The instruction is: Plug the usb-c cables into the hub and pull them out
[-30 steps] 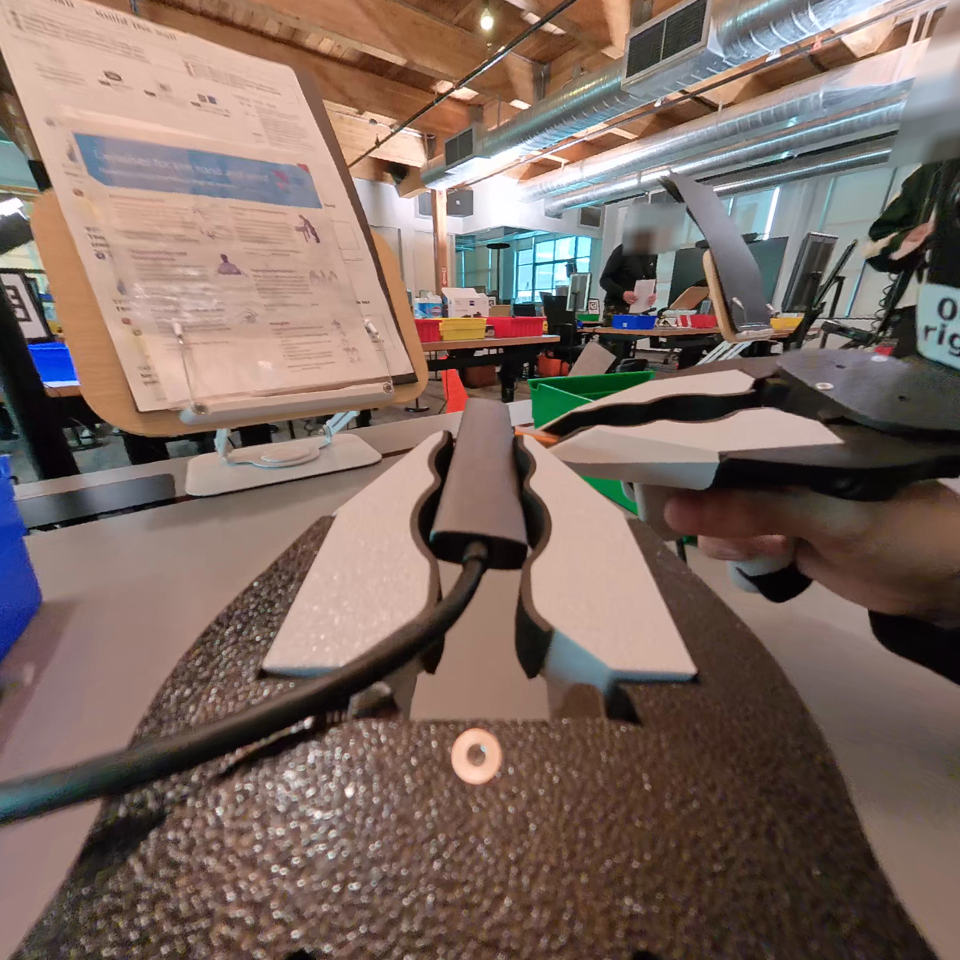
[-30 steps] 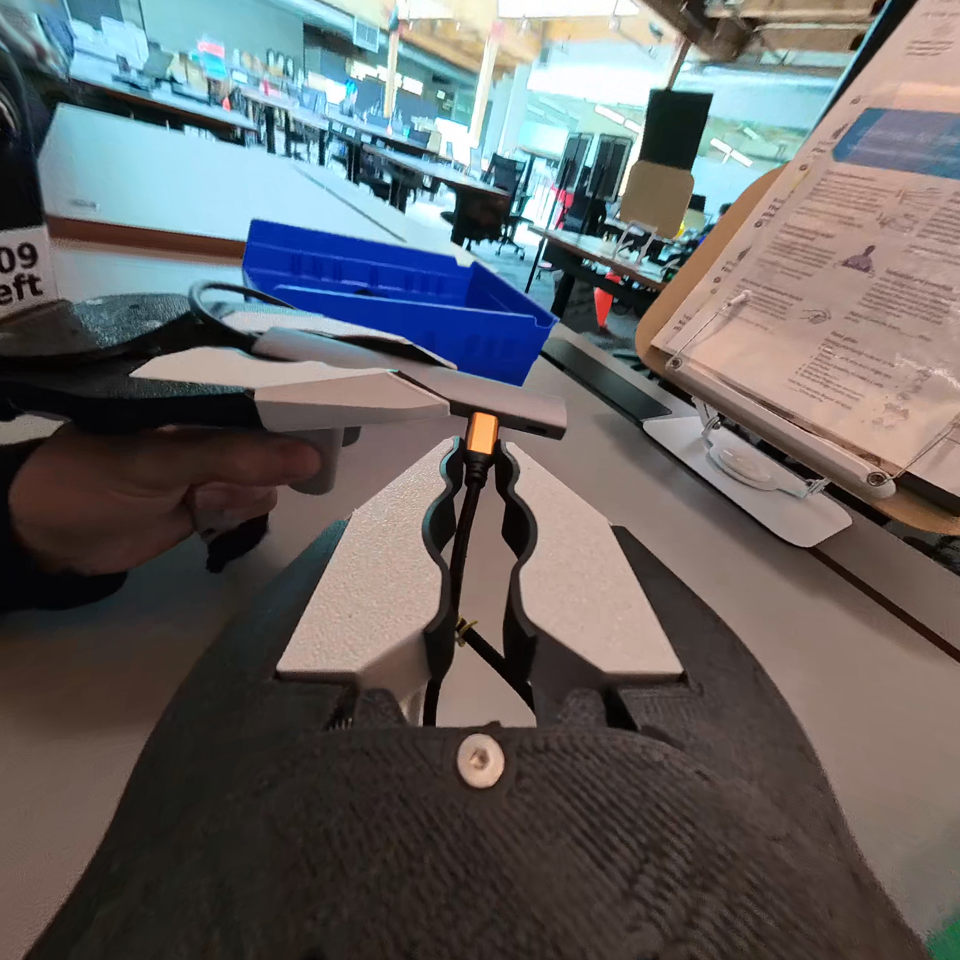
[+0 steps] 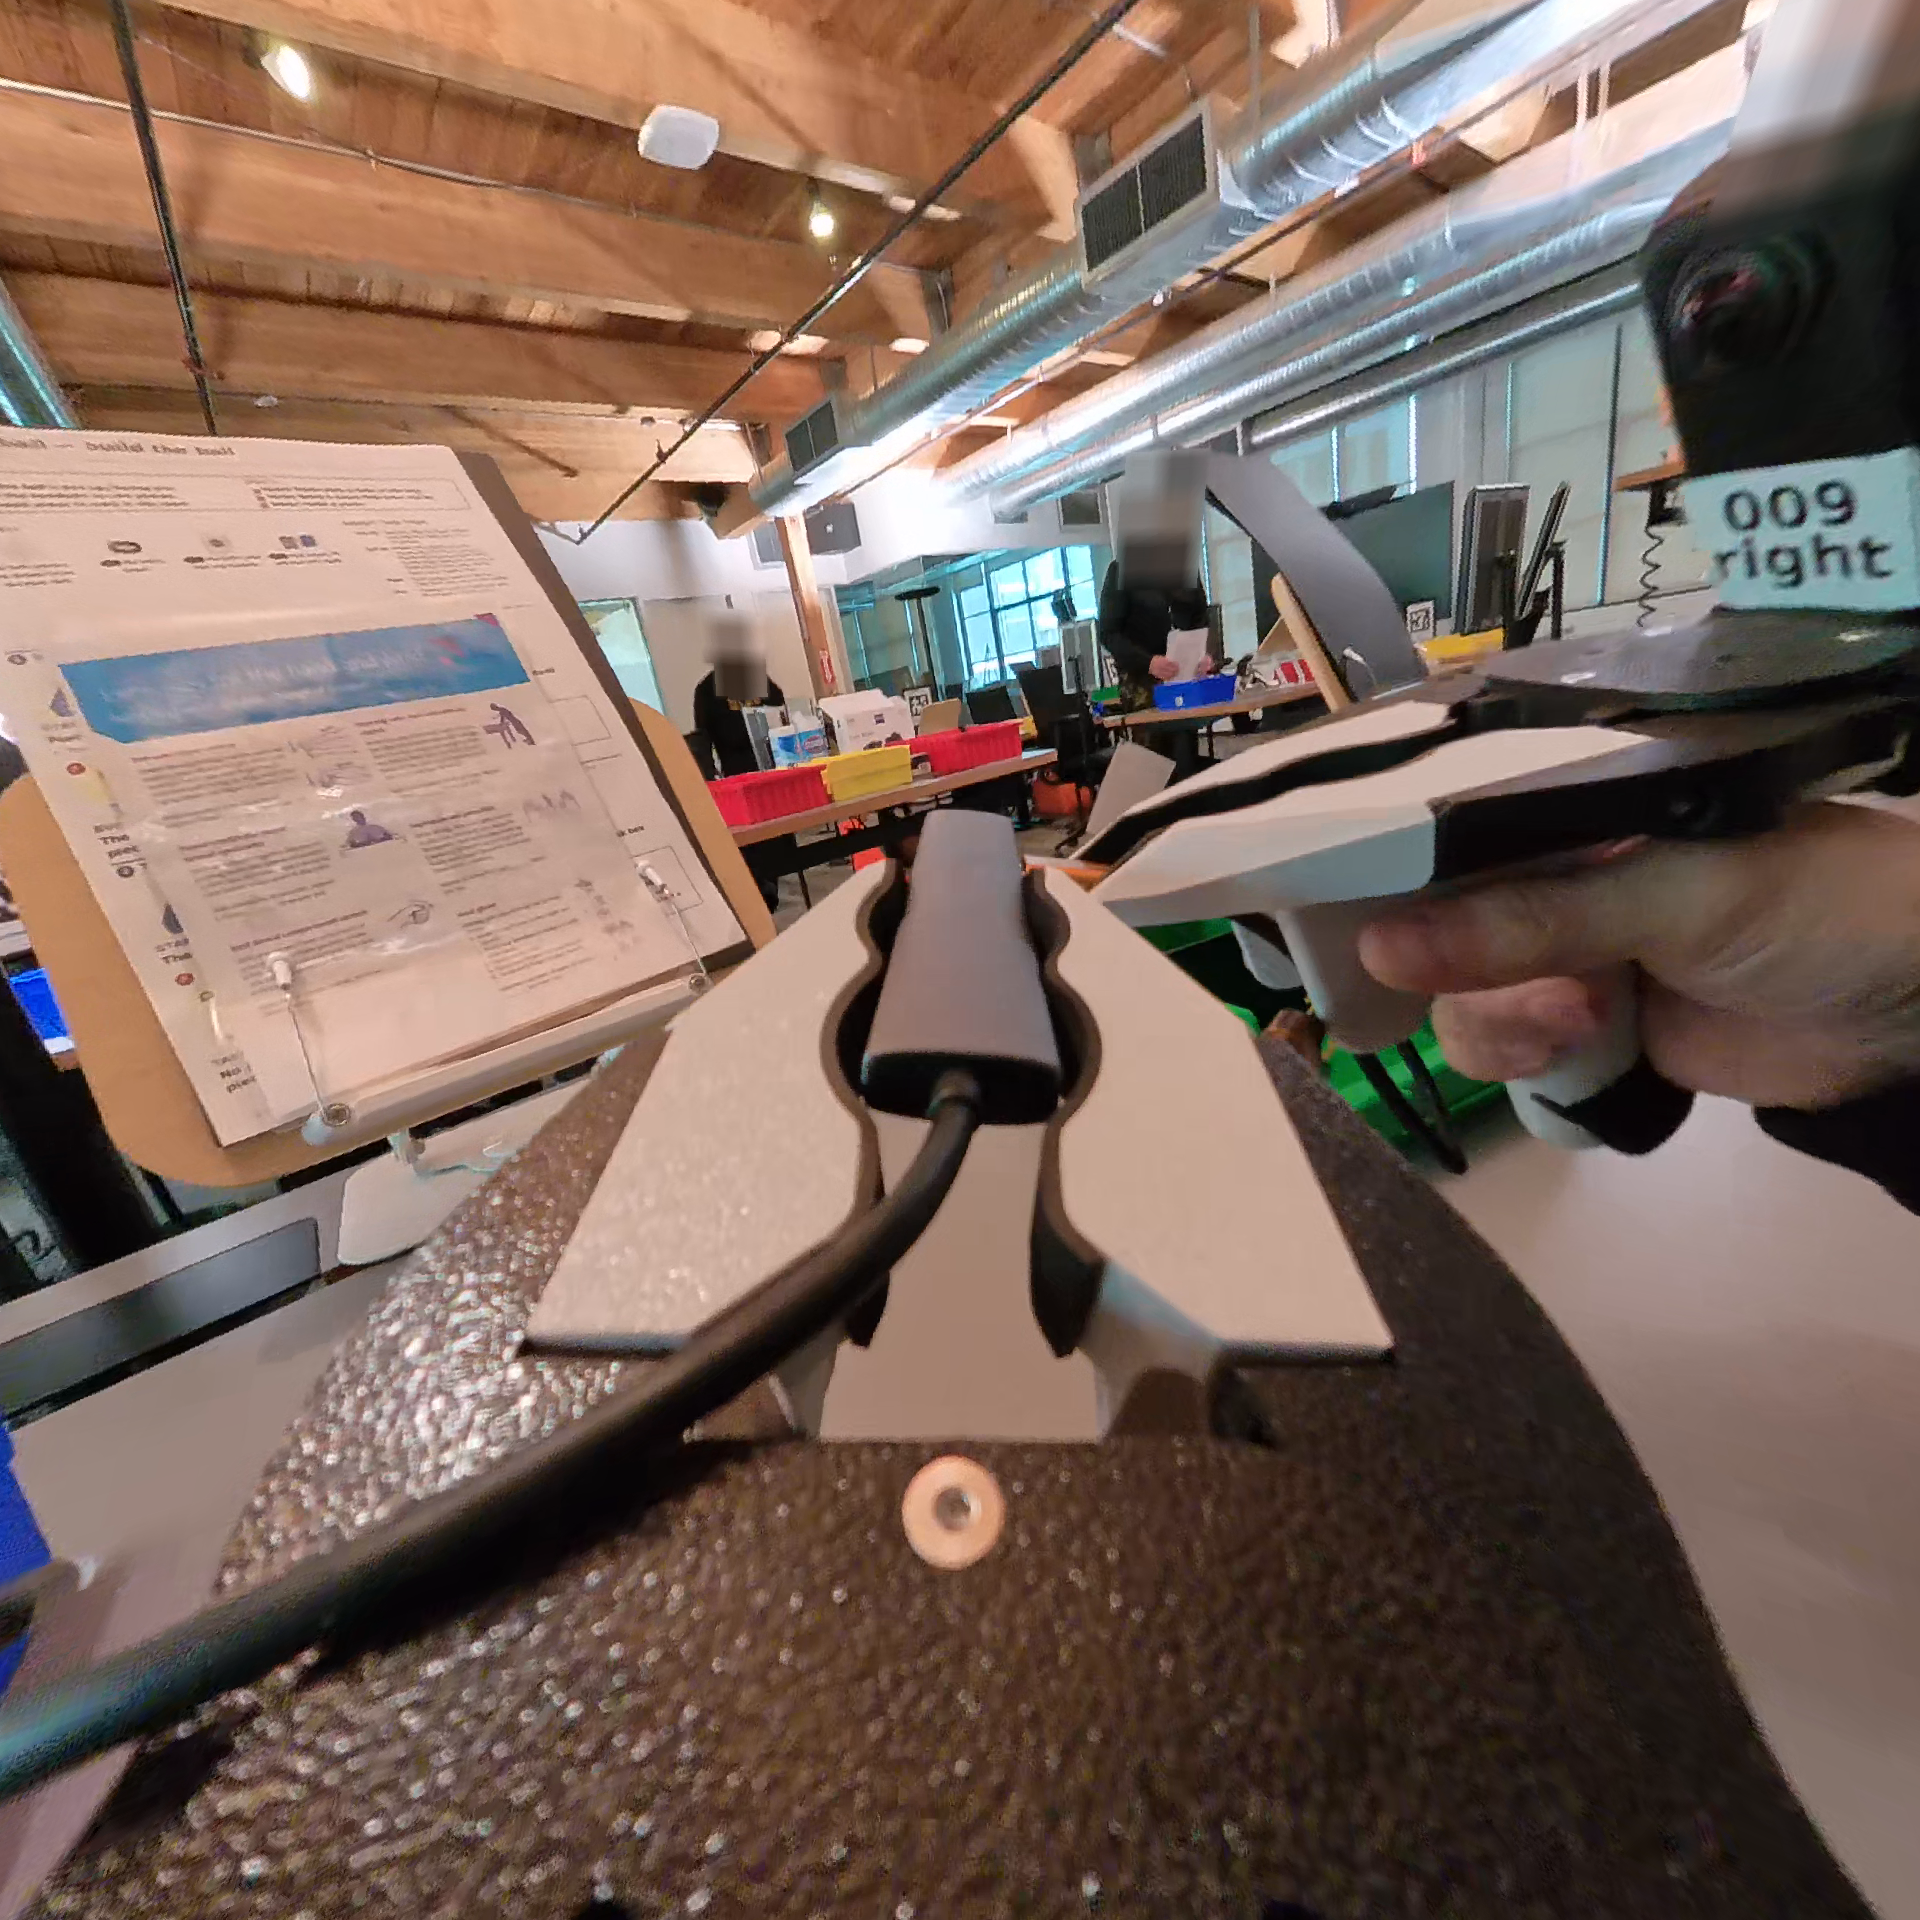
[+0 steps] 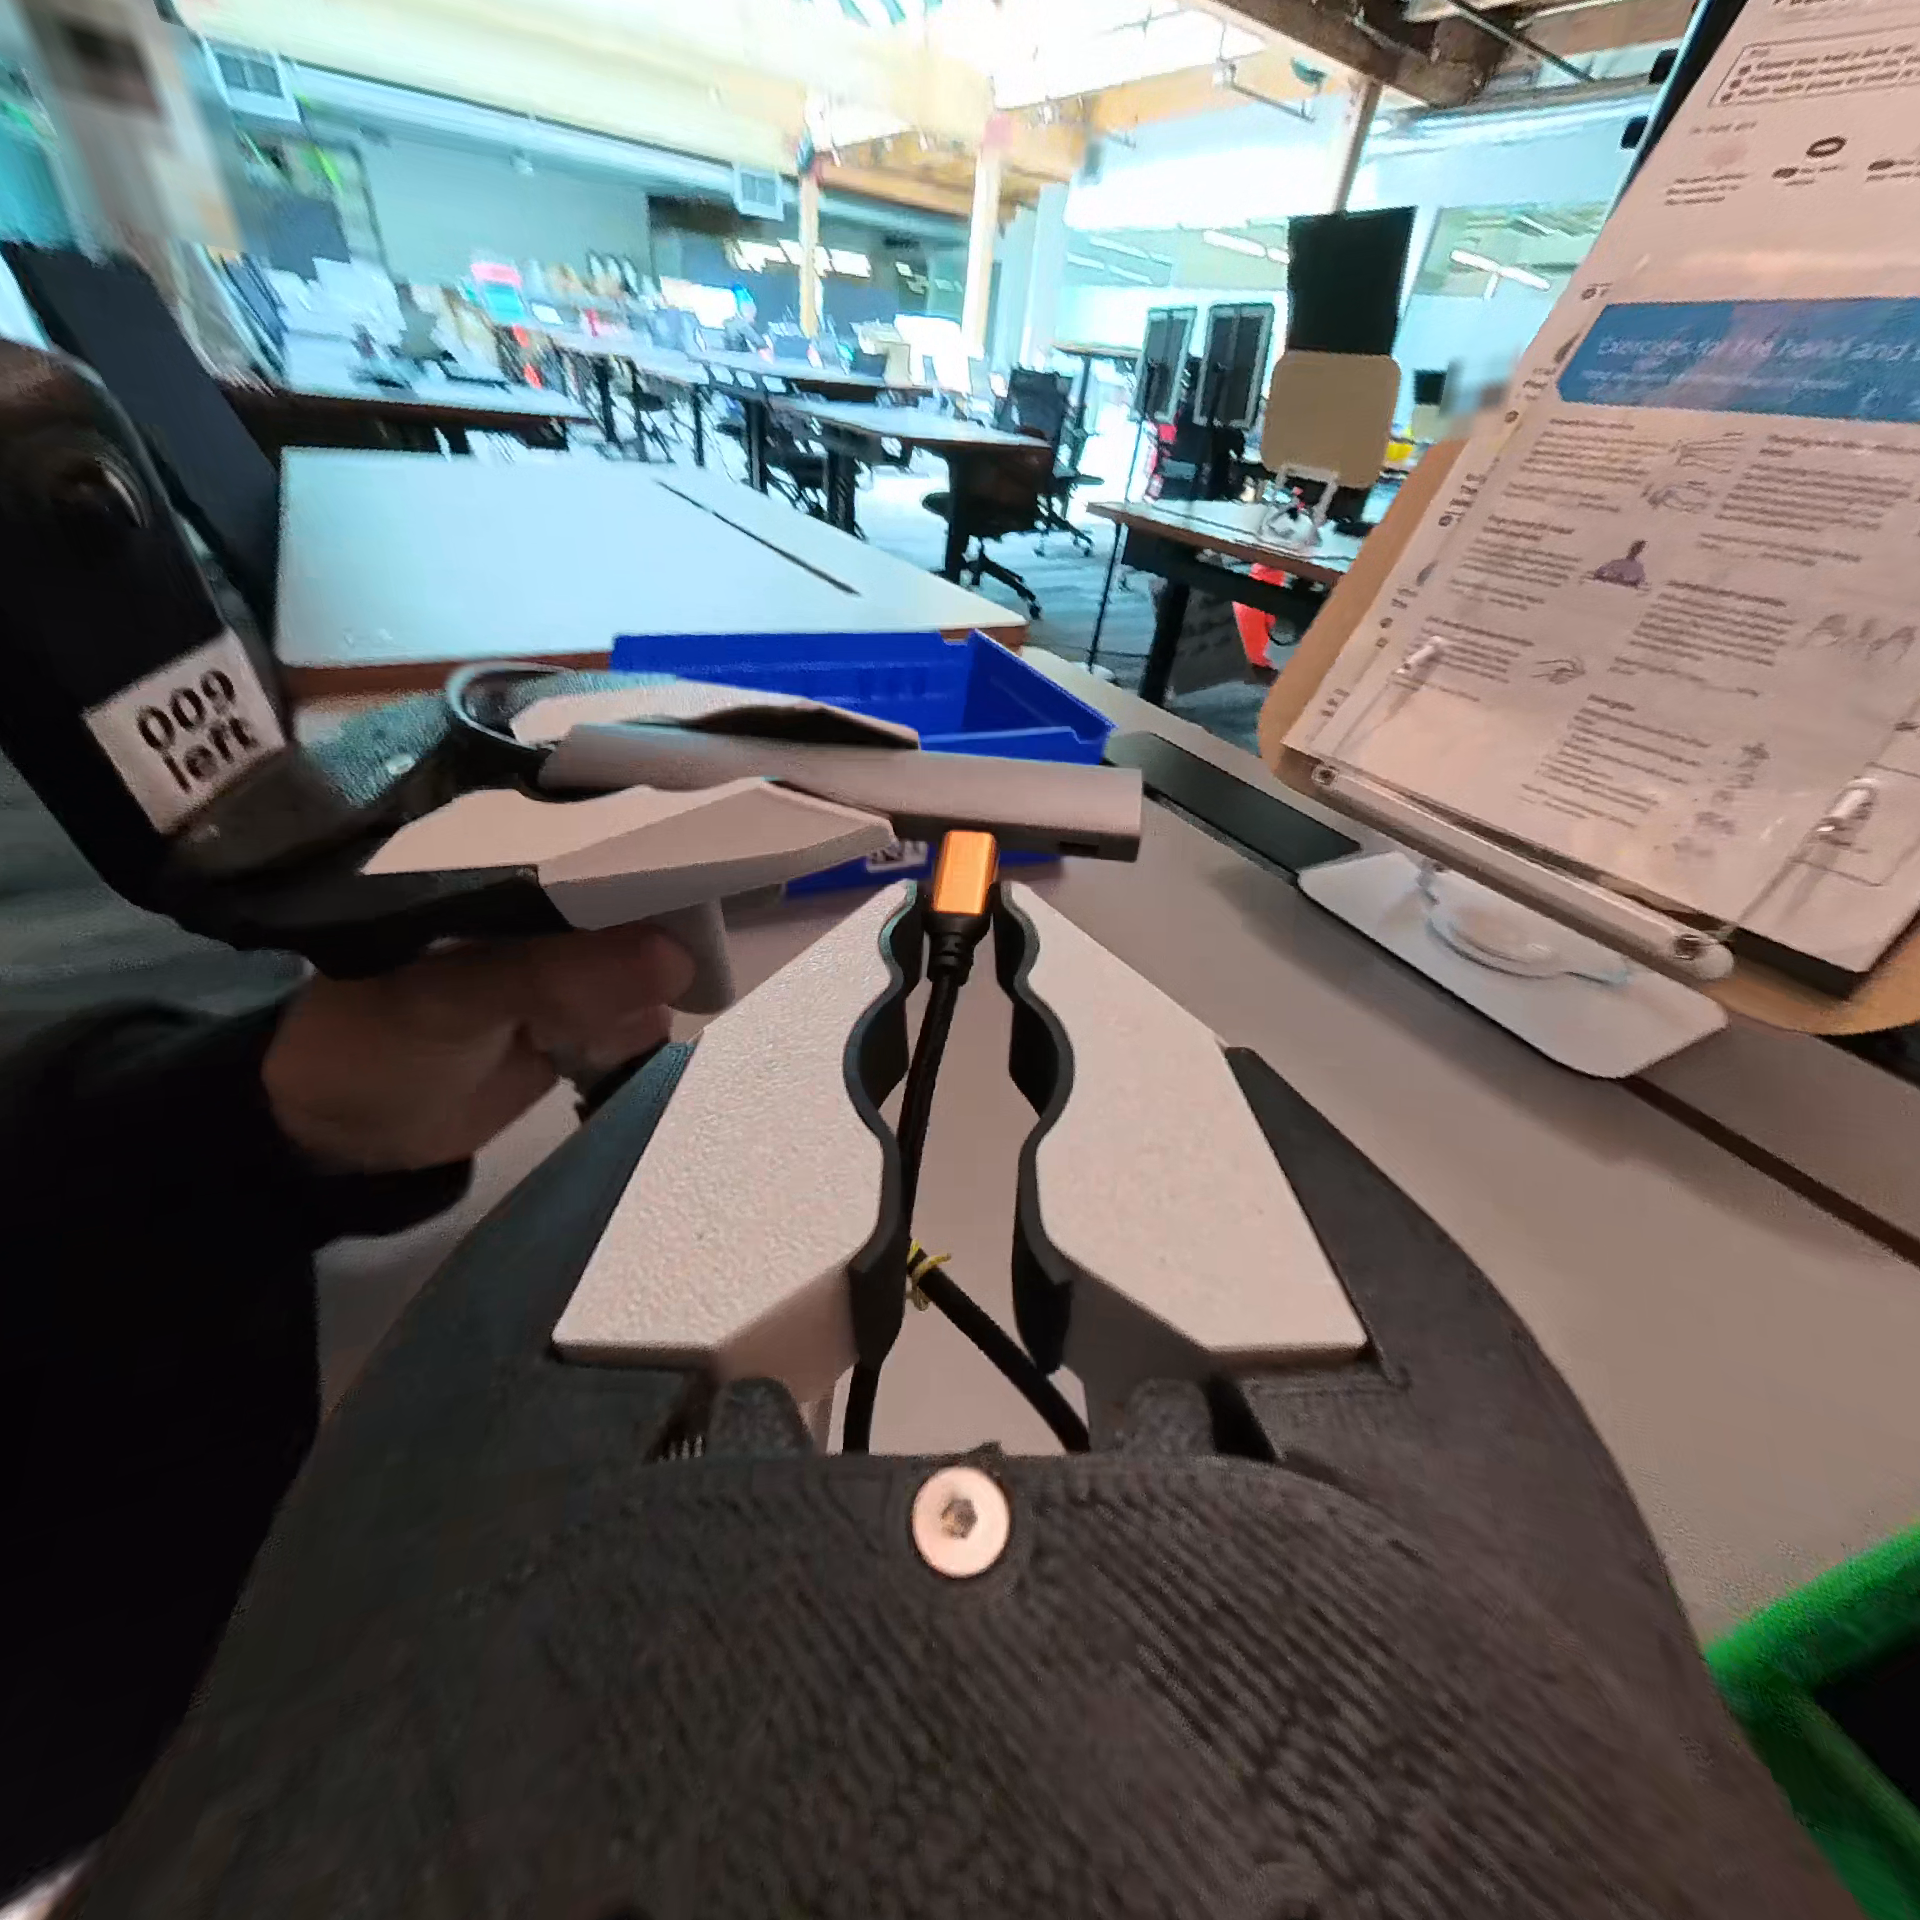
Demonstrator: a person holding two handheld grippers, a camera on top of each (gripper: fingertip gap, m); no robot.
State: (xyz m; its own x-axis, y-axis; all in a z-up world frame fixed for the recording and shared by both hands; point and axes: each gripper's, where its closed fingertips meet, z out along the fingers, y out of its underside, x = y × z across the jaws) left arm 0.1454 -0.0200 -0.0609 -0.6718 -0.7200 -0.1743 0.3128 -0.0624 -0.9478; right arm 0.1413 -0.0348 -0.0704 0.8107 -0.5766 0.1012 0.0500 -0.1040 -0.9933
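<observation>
Two grippers [image 3: 961, 935] [image 4: 961, 935]: pale grey fingers, wavy black pads, textured black bodies, silver screws; dark sleeves [image 4: 135, 1195].

Bright daylight and ceiling lamps; strong wide-angle bending at the edges, with motion-blurred backgrounds.

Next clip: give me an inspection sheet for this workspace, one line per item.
Surface: grey table, seam running along it.
Job's things: grey hub held in the air; orange plug meets its side, seating depth unclear.
Clutter: blue bin behind the hub; green bin at the near right; document stand.
Grippers: left claw shut on the hub; right claw shut on the orange plug.
Cables: hub's black lead trails back left; plug's thin black cable runs between the right claw's fingers.
Surroundings: open workshop, rows of tables, people far off.
</observation>
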